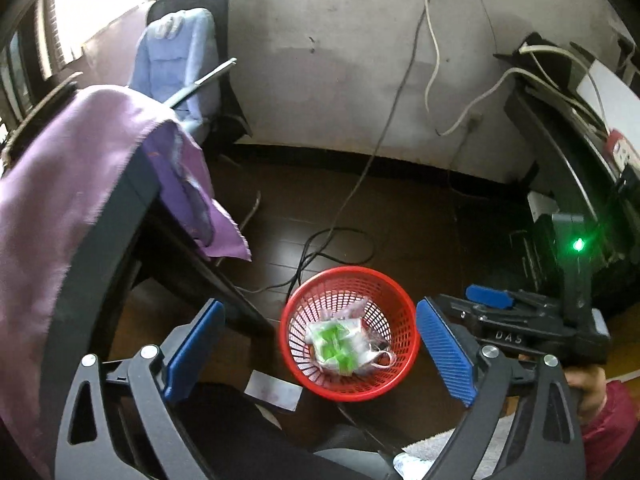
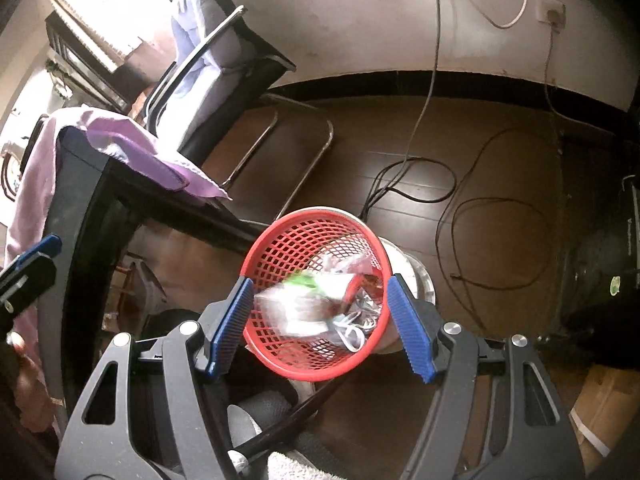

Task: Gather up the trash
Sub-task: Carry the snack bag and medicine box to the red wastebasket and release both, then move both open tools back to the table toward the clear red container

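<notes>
Red basket [image 1: 350, 332] on floor beside table [image 1: 120, 208] corner, holding trash packet [image 1: 340, 346]. Right gripper [image 2: 320, 320] spread above, blurred wrapper dropping in. Left gripper [image 1: 320, 348] spread, empty.

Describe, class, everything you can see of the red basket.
The red basket is round, of plastic-looking open lattice with a solid rim, wider at the top. It stands upright on the dark floor near the table with the purple cloth. Inside lies trash: a white and green packet, clear wrapping and a looped white strap. From the right wrist view, a pale round thing shows behind it; contact is unclear. Neither gripper touches it.
</notes>
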Tool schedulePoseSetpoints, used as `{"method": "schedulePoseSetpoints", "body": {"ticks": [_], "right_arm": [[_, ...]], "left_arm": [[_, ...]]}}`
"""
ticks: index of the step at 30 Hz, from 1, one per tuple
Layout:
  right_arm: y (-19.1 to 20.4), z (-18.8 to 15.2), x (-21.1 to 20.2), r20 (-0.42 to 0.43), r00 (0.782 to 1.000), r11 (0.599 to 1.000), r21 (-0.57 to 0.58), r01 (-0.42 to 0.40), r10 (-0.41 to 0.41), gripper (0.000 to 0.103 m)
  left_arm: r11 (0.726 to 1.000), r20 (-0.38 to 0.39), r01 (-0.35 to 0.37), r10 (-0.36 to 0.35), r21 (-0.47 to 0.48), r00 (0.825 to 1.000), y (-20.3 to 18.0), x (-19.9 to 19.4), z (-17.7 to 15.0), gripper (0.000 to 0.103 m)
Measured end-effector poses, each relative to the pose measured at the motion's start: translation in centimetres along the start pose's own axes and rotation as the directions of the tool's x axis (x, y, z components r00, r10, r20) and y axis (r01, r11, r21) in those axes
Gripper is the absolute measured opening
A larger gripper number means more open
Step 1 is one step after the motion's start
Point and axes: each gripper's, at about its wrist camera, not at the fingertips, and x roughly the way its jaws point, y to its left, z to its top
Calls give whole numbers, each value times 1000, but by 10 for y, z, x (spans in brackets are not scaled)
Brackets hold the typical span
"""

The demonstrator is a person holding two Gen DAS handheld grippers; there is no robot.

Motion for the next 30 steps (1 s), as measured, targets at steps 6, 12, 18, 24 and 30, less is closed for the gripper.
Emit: {"method": "schedulePoseSetpoints", "body": {"ticks": [6, 12, 18, 24, 30], "right_arm": [[21, 1, -13, 31, 999, 998, -62, -5, 7, 68], [47, 1, -28, 59, 998, 991, -128, -26, 34, 68], [88, -1, -50, 93, 993, 975, -218, -55, 77, 69], [145, -8, -71, 117, 984, 938, -335, -90, 136, 75], [214, -21, -79, 87, 974, 882, -447, -148, 208, 77]], "left_arm": [[996, 83, -71, 76, -59, 994, 26, -48, -2, 94], [975, 181, -148, 178, -168, 967, 67, -116, -19, 97], [935, 241, -234, 300, -266, 923, 104, -179, -46, 97], [855, 264, -358, 469, -375, 843, 159, -252, -89, 97], [722, 171, -508, 639, -470, 750, 233, -306, -139, 97]]}}
